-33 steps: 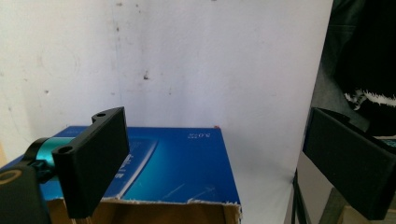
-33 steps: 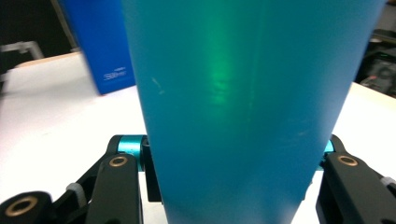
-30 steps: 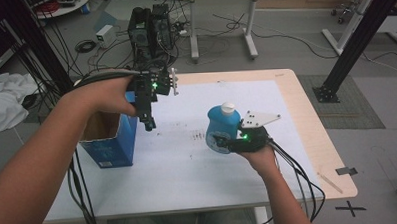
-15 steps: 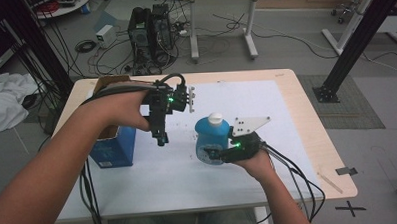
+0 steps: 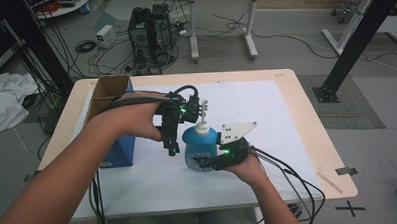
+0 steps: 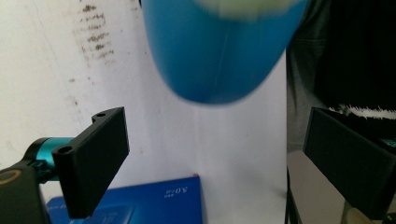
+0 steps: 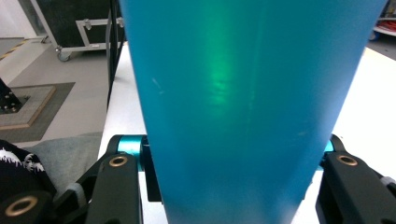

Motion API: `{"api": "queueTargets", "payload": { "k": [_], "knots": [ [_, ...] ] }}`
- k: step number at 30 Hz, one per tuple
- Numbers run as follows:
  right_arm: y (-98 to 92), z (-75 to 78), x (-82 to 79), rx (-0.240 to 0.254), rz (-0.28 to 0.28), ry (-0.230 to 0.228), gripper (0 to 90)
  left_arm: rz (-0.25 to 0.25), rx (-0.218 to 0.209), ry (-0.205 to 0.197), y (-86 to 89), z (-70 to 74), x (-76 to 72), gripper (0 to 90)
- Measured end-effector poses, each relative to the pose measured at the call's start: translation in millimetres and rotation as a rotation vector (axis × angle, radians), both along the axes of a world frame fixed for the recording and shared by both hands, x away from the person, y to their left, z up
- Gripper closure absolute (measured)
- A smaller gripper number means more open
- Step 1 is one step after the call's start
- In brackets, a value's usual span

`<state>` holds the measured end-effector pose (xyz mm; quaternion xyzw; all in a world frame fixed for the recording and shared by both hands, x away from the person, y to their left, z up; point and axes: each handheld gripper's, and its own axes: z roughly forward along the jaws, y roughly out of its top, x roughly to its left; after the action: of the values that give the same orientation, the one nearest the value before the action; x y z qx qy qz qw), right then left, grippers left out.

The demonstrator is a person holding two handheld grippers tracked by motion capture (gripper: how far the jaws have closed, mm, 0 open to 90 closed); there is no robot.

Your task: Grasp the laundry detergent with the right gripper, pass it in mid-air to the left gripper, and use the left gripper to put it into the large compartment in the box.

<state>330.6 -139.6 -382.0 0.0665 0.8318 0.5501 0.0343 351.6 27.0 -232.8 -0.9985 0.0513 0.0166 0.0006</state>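
blue bottle (image 5: 200, 147): smooth rounded plastic, white cap, stood over the white sheet (image 5: 267, 119), clamped low in the right gripper (image 5: 210, 161). left gripper (image 5: 171, 145): flat black jaws wide apart, empty, just beside the bottle.

Light wooden table (image 5: 315, 138), rounded corners. Covered almost wholly by a white sheet (image 5: 266, 114). At nine o'clock on it, an open blue box (image 5: 119, 150)

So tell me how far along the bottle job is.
Done: the right gripper is clamped on the blue bottle, holding it beside the blue box. In hand: the left gripper, jaws open, hangs next to it. Left: the white cap remains on; the left gripper grips nothing.
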Motion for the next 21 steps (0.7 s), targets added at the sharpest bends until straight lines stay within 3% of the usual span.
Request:
{"api": "queueTargets", "payload": {
  "k": [1,4,5,7,9,15,21],
  "knots": [
    [2.6,-0.4,0.0,0.005,0.004,-0.002,45.8,-0.004,-0.006,0.002,-2.1,-0.6,-2.3,6.9],
    [14.3,2.5,-3.0,-0.038,0.029,-0.001,45.8,-0.012,-0.011,0.01,-6.1,-1.5,-6.6,6.9],
    [19.8,3.2,-1.2,-0.021,0.04,-0.029,45.8,-0.021,-0.013,0.006,-7.1,-1.4,-7.6,6.9],
    [29.4,3.5,-2.2,-0.021,0.053,-0.017,45.8,-0.023,-0.011,0.001,-7.8,-0.6,-10.6,6.9],
    [38.2,2.8,-0.5,-0.028,0.072,-0.036,45.8,-0.013,-0.012,0.0,-6.6,-0.2,-12.7,6.9],
    [57.9,1.4,-1.6,0.005,0.078,-0.011,45.8,0.0,-0.004,-0.003,3.2,-1.7,-14.5,6.9],
    [61.0,2.8,-2.5,0.002,0.09,0.023,45.8,0.015,0.012,0.002,9.4,-5.1,-15.6,6.9]
  ]
}}
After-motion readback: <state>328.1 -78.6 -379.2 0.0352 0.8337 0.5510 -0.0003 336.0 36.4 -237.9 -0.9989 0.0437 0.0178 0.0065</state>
